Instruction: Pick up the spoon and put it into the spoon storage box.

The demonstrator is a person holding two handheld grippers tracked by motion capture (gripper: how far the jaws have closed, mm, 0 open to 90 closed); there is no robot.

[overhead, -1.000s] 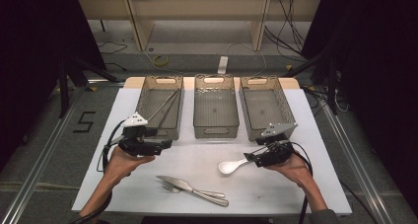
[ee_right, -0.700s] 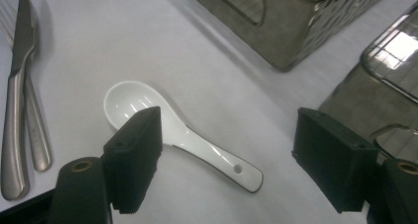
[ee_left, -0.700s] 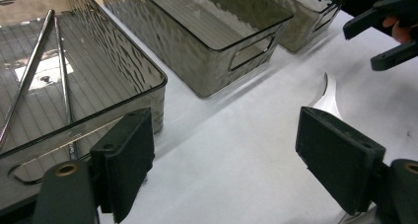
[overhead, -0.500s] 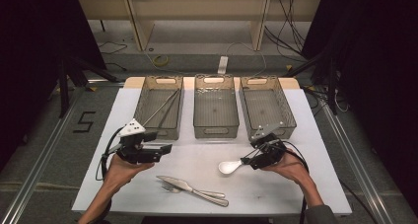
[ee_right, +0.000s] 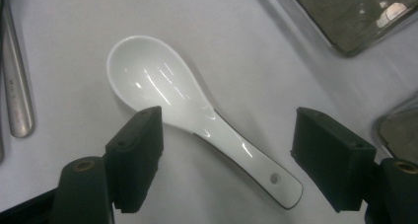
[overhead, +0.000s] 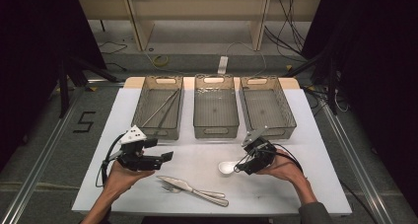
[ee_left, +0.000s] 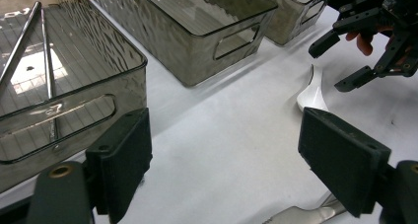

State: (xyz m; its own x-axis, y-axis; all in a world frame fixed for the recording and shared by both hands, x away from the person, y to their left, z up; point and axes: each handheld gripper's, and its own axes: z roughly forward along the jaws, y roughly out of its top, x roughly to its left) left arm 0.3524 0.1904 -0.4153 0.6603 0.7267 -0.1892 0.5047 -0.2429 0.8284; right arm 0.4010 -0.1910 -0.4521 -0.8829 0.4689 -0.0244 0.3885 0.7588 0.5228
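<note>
The right gripper [ee_right: 226, 155] has its black jaws spread wide on either side of the handle of a glossy white ceramic soup spoon [ee_right: 190, 113], which lies flat on the white table [overhead: 305, 135] and is not yet pinched. The left gripper [ee_left: 224, 160] hovers with its jaws open and empty, near a steel table knife [overhead: 194, 188] and fork [overhead: 170, 186]. Of the three smoky clear plastic bins [overhead: 215, 113] beyond, the left one holds a pair of metal chopsticks [overhead: 160, 108] — so sorting looks barely begun, with spoon, knife and fork seemingly left to place.
</note>
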